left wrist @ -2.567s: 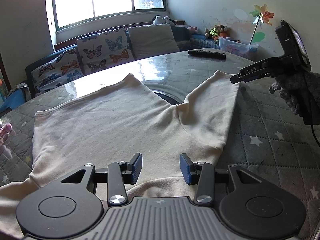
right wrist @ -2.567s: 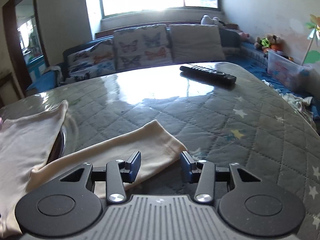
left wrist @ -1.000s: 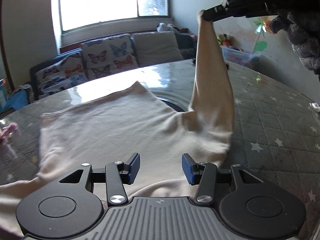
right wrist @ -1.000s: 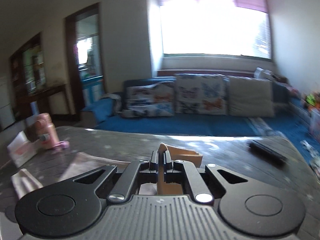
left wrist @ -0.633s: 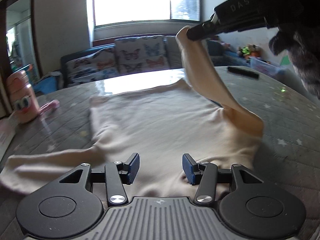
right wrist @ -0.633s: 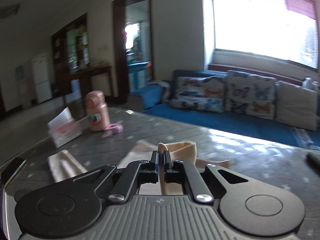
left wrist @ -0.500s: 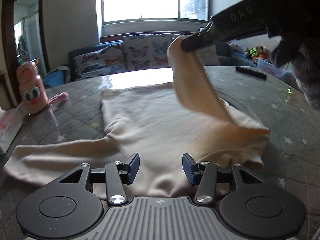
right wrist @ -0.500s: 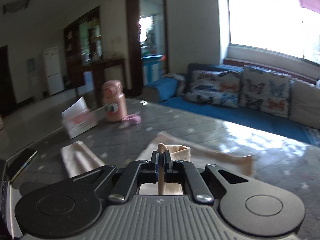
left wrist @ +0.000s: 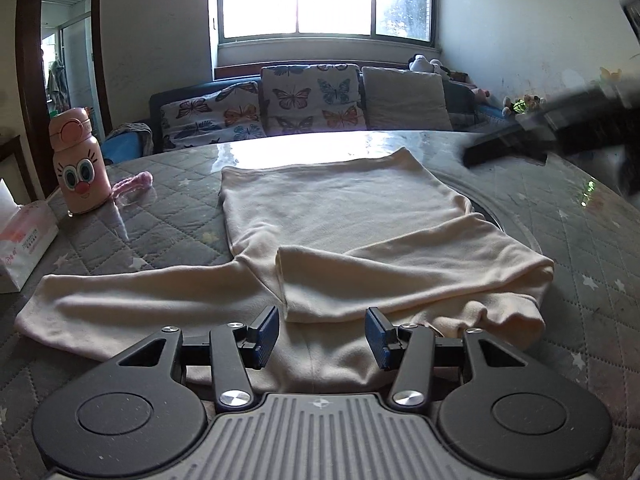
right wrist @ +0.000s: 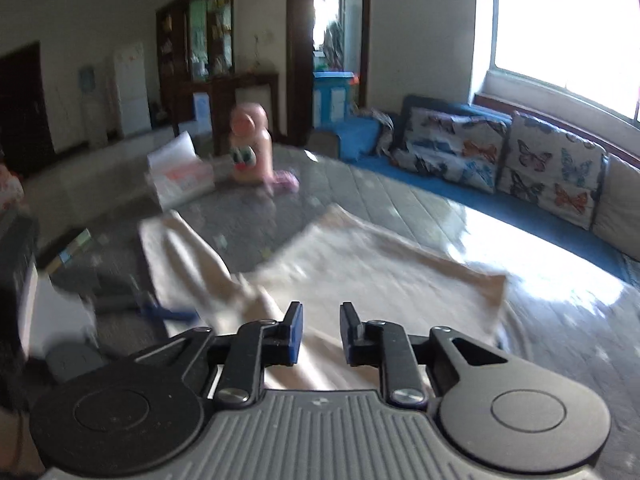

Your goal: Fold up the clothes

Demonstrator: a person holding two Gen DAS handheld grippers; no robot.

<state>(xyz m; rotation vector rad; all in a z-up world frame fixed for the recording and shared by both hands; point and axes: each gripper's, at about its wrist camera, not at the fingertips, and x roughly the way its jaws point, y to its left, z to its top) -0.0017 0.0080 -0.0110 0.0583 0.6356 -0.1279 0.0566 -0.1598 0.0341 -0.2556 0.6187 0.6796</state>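
Left gripper [left wrist: 322, 330]: nearest item, low over the collar end of the shirt [left wrist: 340, 216]; jaws spread, nothing between them, as a moment ago.

Right sleeve [left wrist: 404, 272]: now lying flat across the chest, cuff just ahead of the left jaws. Half a second back it hung in the air, pinched by the right gripper; it has since been laid down and let go. Judged: first sleeve fold done.

Left sleeve [left wrist: 132, 300]: stretched out sideways on the surface [left wrist: 580, 248], not yet folded. Judged next in line.

Right gripper [right wrist: 320, 330]: jaws parted and empty, drawn back to the right; seen blurred in the left view.

Shirt body: flat mid-surface, hem toward the window.

Bottle [left wrist: 79, 168], tissue pack [left wrist: 22, 240]: far left on the surface, well apart from the shirt.

Sofa [left wrist: 312, 108]: beyond the surface, under the window.
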